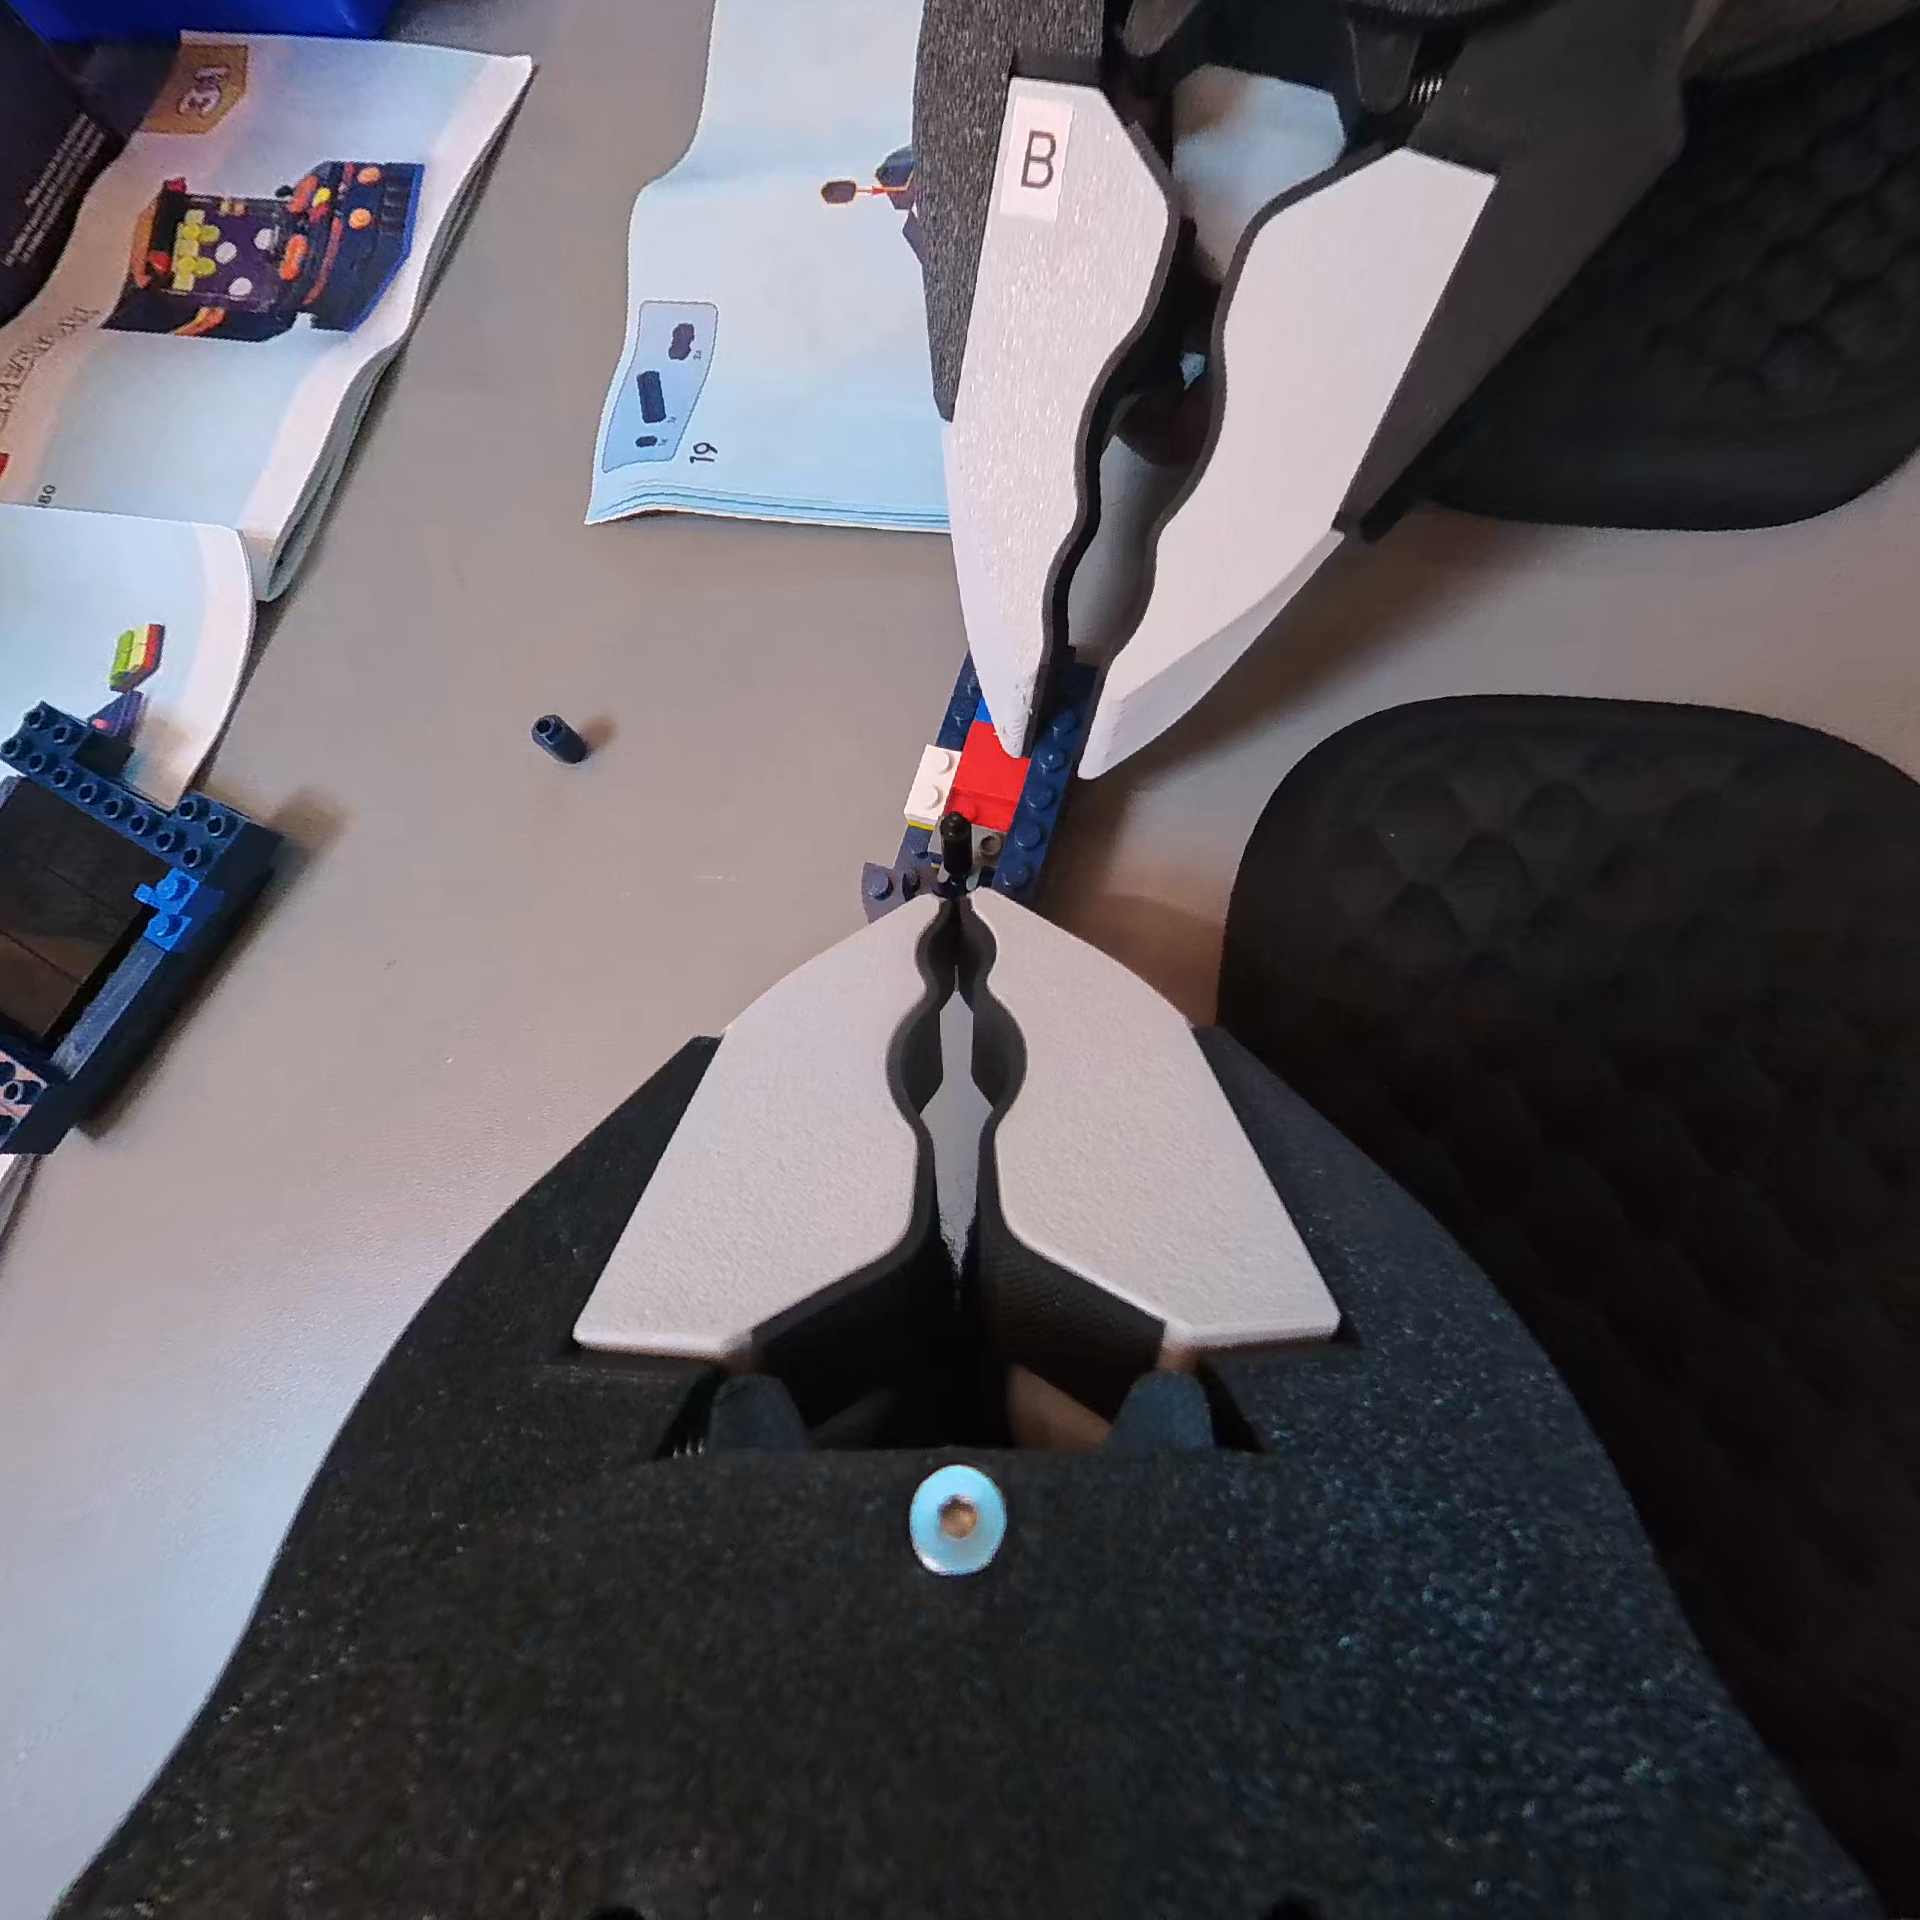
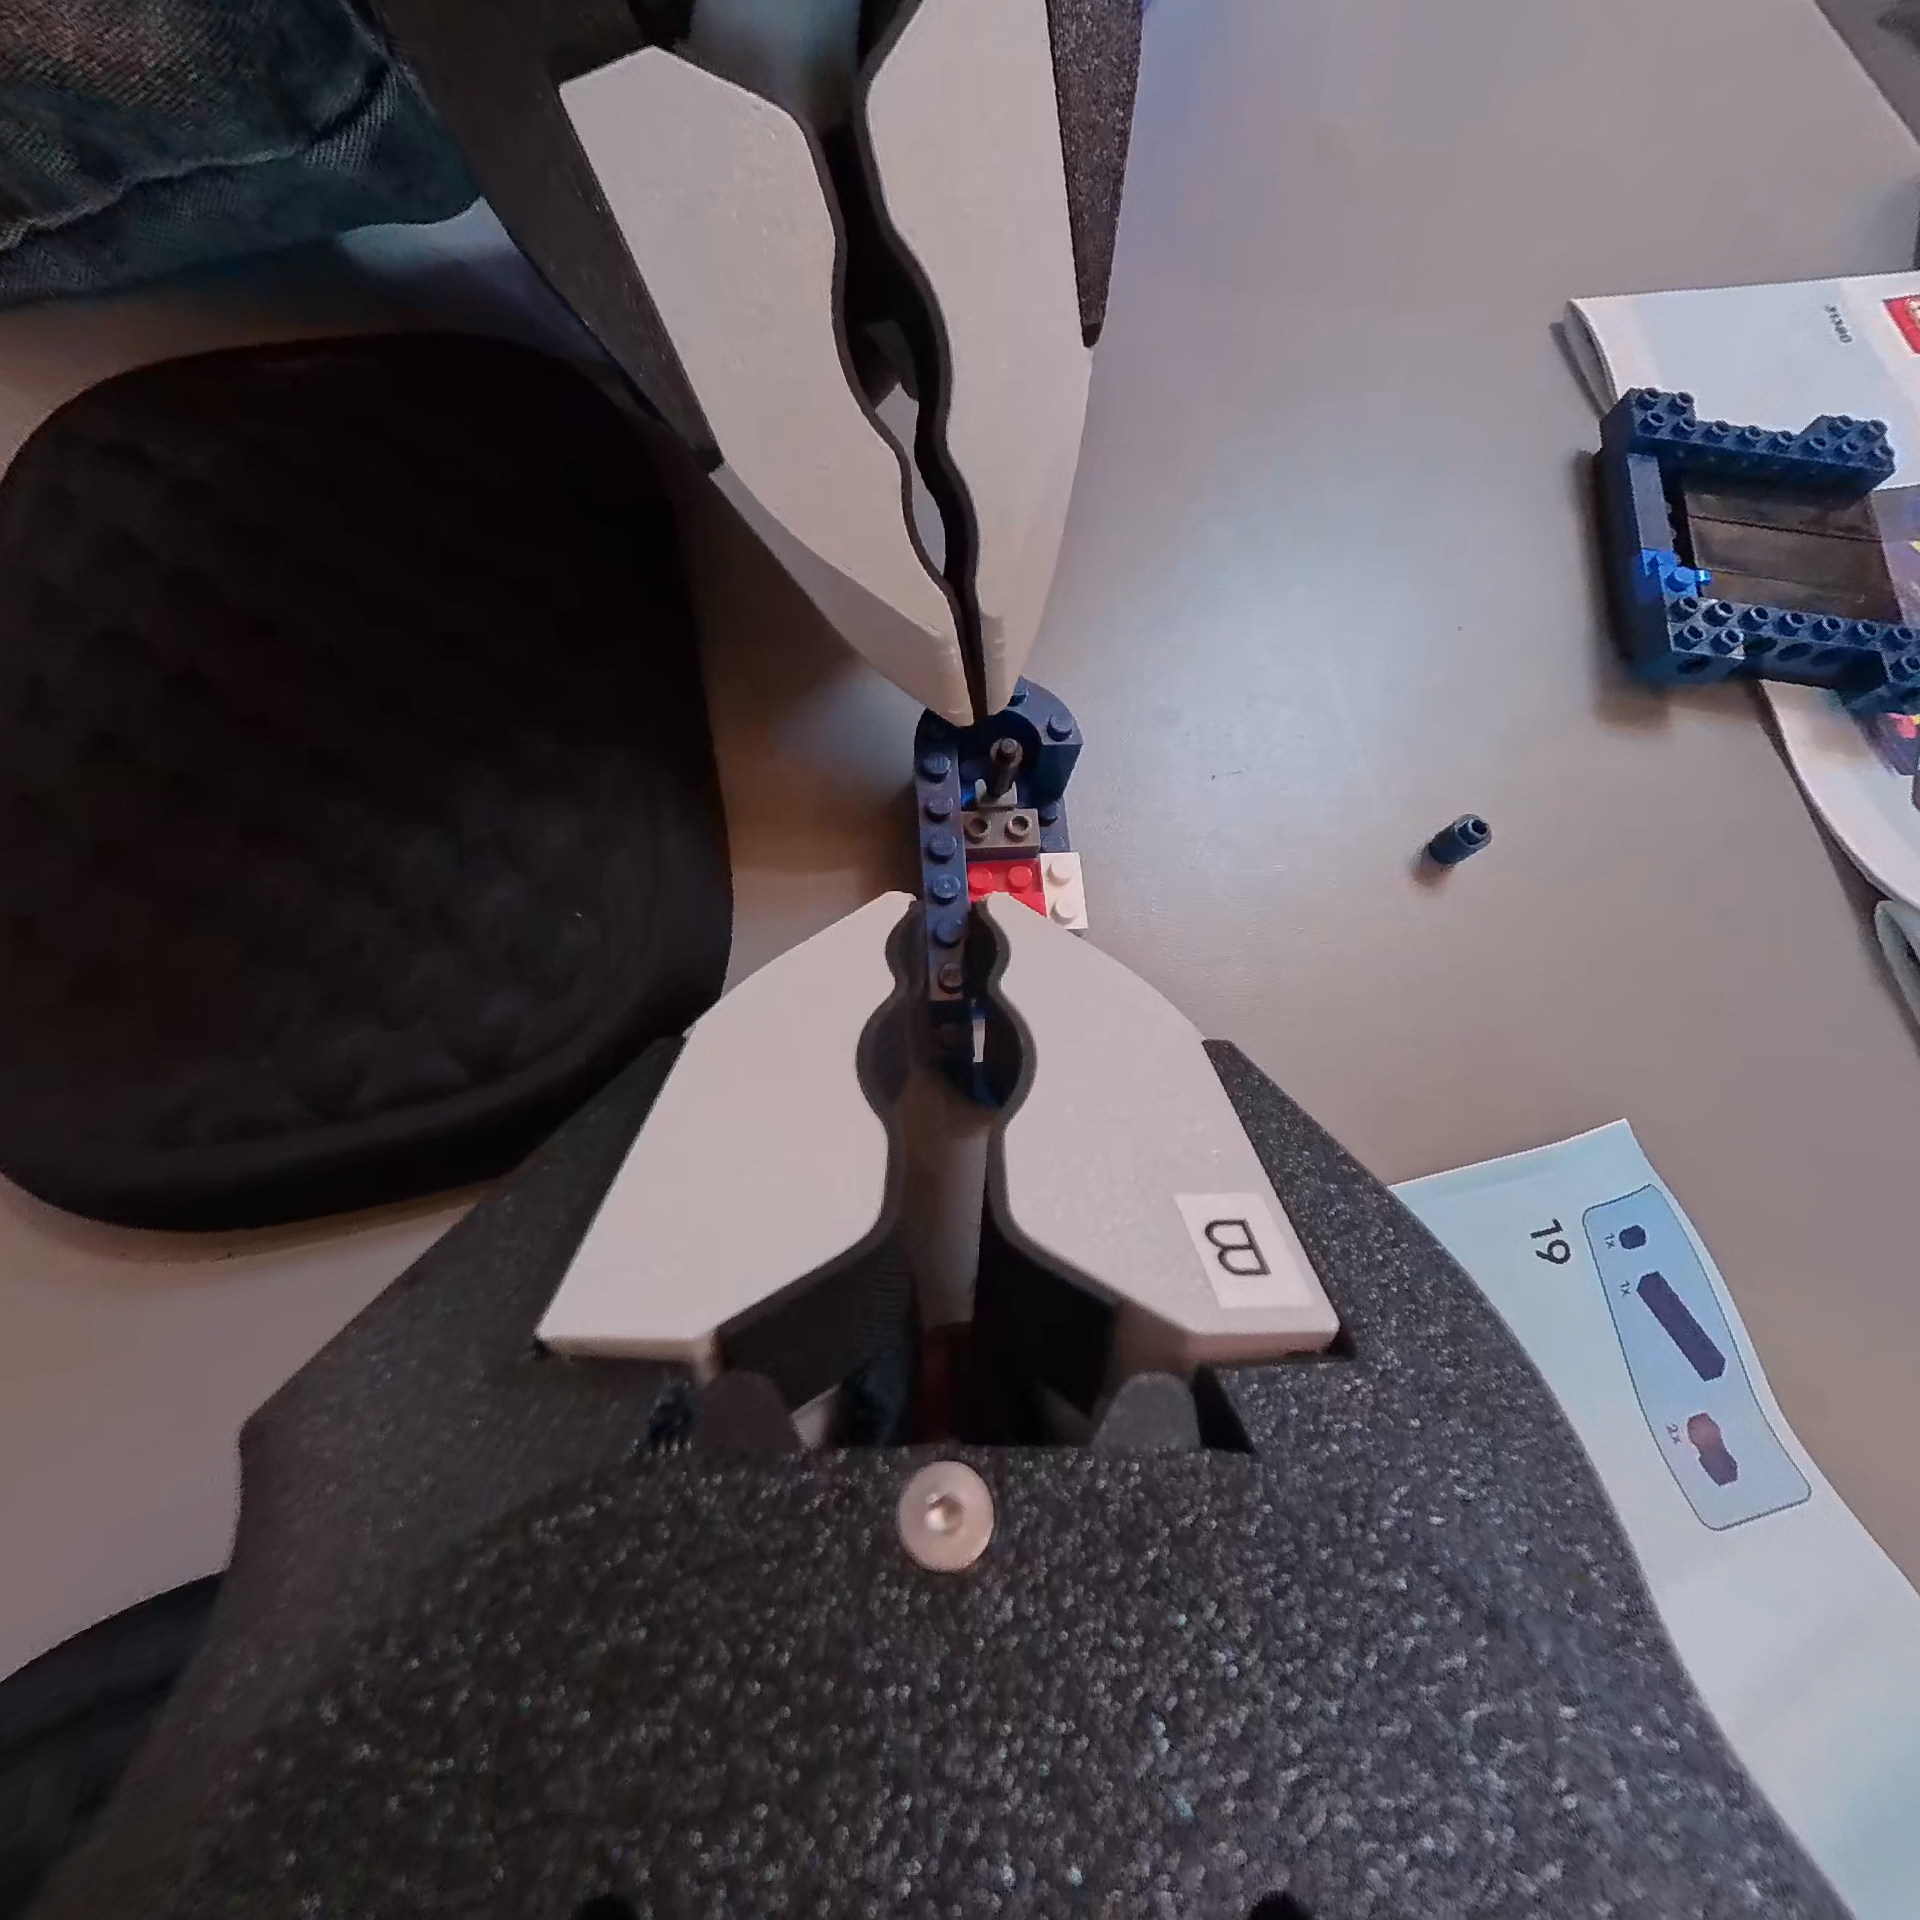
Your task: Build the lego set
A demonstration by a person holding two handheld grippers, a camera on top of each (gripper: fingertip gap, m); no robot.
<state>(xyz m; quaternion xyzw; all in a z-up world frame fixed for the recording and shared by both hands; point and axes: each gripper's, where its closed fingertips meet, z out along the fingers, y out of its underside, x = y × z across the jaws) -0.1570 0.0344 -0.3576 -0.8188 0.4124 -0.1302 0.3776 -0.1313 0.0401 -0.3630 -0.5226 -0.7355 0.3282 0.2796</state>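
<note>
A small brick assembly (image 1: 1051, 821) with a dark blue studded strip, a red brick (image 1: 987, 774), a white brick (image 1: 933, 784) and an upright black lever (image 1: 954, 840) sits on the grey table. My left gripper (image 1: 954, 906) is shut, and its tips touch the assembly's rounded end beside the lever. Nothing shows between its pads. It also shows in the right wrist view (image 2: 975, 715). My right gripper (image 2: 943, 902) is shut on the assembly's dark blue strip (image 2: 940, 821), with one finger on each side. It also shows in the left wrist view (image 1: 1060, 743).
A loose small dark blue cylinder (image 1: 561, 738) lies on the table to one side. A dark blue frame build (image 2: 1745, 561) rests on a booklet. An open instruction page (image 2: 1662, 1351) and another booklet (image 1: 260, 260) lie nearby. A black quilted cushion (image 1: 1558, 1039) borders the assembly. My two grippers' fingertips are within a few centimetres of each other.
</note>
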